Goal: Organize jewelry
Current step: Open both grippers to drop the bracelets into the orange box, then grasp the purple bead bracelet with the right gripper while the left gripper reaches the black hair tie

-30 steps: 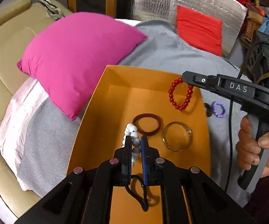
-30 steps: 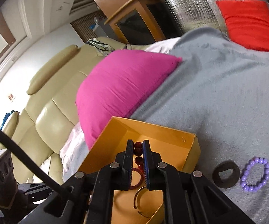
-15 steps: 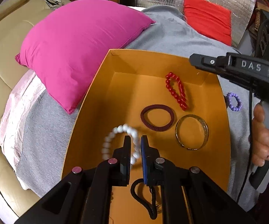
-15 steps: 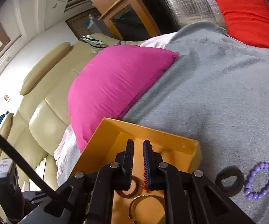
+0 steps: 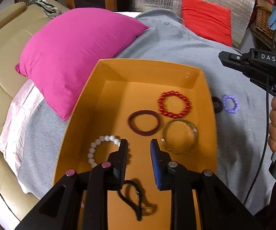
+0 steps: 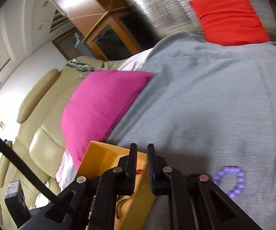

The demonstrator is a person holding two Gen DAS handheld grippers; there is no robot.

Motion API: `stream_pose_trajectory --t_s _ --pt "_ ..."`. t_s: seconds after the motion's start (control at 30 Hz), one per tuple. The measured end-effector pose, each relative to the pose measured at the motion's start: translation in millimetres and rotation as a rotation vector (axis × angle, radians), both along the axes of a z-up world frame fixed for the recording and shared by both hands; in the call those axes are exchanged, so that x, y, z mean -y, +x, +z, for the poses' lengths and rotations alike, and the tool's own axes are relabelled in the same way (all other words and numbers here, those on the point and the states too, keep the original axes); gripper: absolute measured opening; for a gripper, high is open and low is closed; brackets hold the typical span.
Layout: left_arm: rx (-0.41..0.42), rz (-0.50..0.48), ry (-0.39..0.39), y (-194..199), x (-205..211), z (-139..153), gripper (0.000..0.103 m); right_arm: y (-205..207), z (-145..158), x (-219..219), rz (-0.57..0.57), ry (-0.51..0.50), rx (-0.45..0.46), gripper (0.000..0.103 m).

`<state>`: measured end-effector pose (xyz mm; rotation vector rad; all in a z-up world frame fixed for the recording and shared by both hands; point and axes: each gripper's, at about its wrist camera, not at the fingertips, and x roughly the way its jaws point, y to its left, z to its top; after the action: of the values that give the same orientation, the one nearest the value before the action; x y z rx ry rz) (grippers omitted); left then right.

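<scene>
Round white beads (image 5: 103, 149) are lying in a loose ring on the orange box (image 5: 76, 126) floor, just left of the left gripper (image 5: 138, 147), whose jaws are standing released and empty. The right gripper (image 6: 141, 153) is hovering nearly closed, gripping nothing.

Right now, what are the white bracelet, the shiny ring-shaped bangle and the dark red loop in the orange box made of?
The white bracelet looks like smooth round beads, maybe plastic or stone; they have a soft gloss. The bangle looks like metal: a thin, rigid, silvery band that catches light. The dark red loop looks like a matte, finely ribbed fabric hair tie, probably elastic. The orange box looks like flat, folded cardboard.
</scene>
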<state>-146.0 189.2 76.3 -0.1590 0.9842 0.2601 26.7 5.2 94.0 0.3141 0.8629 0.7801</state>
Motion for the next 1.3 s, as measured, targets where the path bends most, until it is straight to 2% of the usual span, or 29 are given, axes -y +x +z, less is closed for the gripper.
stream_pose_trajectory --t_s 0.07,0.2,0.33,0.4,0.47,0.5,0.7,0.8,0.83,0.9,0.93,0.97,1.2,1.3 --pt "0.015 -0.008 0.006 0 8 6 0.026 5 2 14 -0.033 -0.015 -0.009 0.013" --pt "0.056 -0.030 0.035 0 30 20 0.039 23 0 62 -0.123 0.004 -0.093 0.013" --pt "0.084 -0.061 0.070 1 51 30 0.041 35 -6 93 -0.186 -0.008 -0.163 0.014" --pt "0.089 -0.077 0.079 2 59 32 0.041 39 -14 98 -0.173 -0.043 -0.211 0.017" --pt "0.091 -0.090 0.085 3 65 34 0.041 44 -24 97 -0.162 -0.081 -0.258 0.028" --pt "0.090 -0.095 0.087 4 68 34 0.041 45 -30 97 -0.163 -0.103 -0.277 0.030" --pt "0.093 -0.110 0.089 4 81 40 0.041 49 -55 85 -0.149 -0.203 -0.289 0.030" --pt "0.097 -0.124 0.091 6 88 43 0.041 46 -66 70 -0.136 -0.270 -0.263 0.029" --pt "0.100 -0.133 0.094 7 91 45 0.041 44 -69 67 -0.130 -0.280 -0.259 0.027" --pt "0.104 -0.148 0.100 9 98 47 0.041 40 -69 58 -0.128 -0.325 -0.194 0.020" --pt "0.107 -0.155 0.100 10 101 49 0.041 36 -69 55 -0.127 -0.351 -0.175 0.010" --pt "0.109 -0.161 0.100 11 103 50 0.041 35 -69 54 -0.127 -0.370 -0.159 0.010" --pt "0.123 -0.229 0.105 37 131 57 0.041 37 -49 96 -0.196 -0.318 -0.159 0.010" --pt "0.092 -0.265 0.103 61 148 48 0.041 36 -44 117 -0.225 -0.315 -0.158 0.010"
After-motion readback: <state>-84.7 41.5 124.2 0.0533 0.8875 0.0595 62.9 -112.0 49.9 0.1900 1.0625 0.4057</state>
